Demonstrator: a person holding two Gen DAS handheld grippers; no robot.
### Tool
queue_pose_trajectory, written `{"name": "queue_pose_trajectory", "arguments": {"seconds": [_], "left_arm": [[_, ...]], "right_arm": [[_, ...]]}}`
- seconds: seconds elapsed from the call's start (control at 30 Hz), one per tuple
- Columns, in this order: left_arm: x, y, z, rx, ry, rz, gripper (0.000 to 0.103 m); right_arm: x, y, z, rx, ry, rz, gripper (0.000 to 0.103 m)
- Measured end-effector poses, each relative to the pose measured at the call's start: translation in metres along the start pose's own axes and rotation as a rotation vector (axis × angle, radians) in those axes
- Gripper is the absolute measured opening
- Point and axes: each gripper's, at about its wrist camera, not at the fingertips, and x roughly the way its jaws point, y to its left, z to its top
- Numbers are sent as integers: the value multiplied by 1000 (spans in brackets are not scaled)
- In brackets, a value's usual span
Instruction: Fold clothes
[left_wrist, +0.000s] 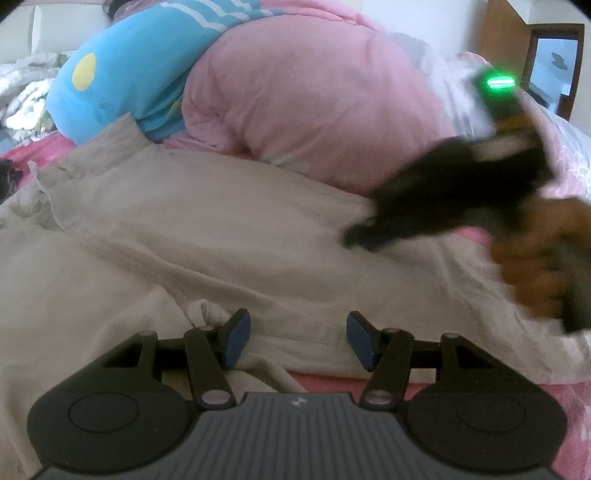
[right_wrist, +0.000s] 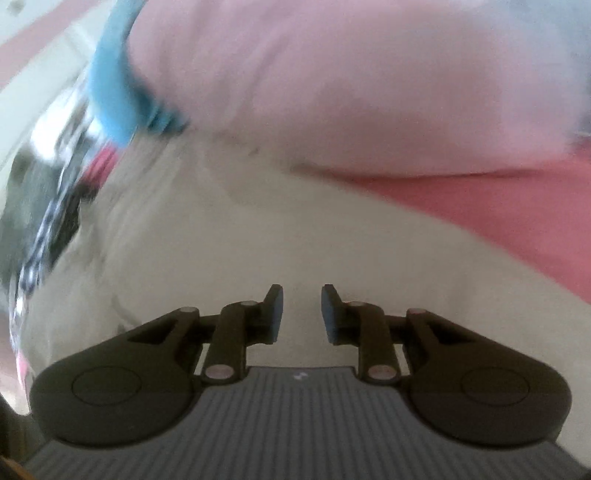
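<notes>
Beige garment (left_wrist: 221, 229) spread beneath both parted tools

1. The garment (left_wrist: 207, 236) lies spread across the bed (left_wrist: 576, 424), directly before the left gripper (left_wrist: 293, 341).
2. Behind the garment, touching its far edge, sits a bulky quilt (left_wrist: 310, 103).
3. The right gripper (left_wrist: 360, 238) hangs over the garment's right part.

Pink quilt (left_wrist: 314, 110) blocks beyond garment (left_wrist: 184, 229).

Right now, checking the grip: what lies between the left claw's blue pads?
Only the beige cotton garment beneath, an unpinched fold; left wrist view.
</notes>
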Motion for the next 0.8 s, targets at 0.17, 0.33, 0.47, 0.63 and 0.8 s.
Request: {"name": "queue_pose_trajectory", "arguments": {"seconds": [0.17,0.33,0.47,0.63,0.8], "left_arm": [[-1,4,0,-13,1,-18,59],[-3,2,-1,-24,4,-10,59],[-3,1,-1,-27,4,-7,59],[-3,2,-2,-31,3,-11,58],[-4,2,-3,-31,5,-16,58]], "right_arm": [[41,-24,45,150,-143,-27,10],[6,4,41,68,-134,-21,22],[5,43,32,-84,-73,45,24],[79,67,64,-182,-93,-31,24],[106,58,85,-94,-166,-30,21]]}}
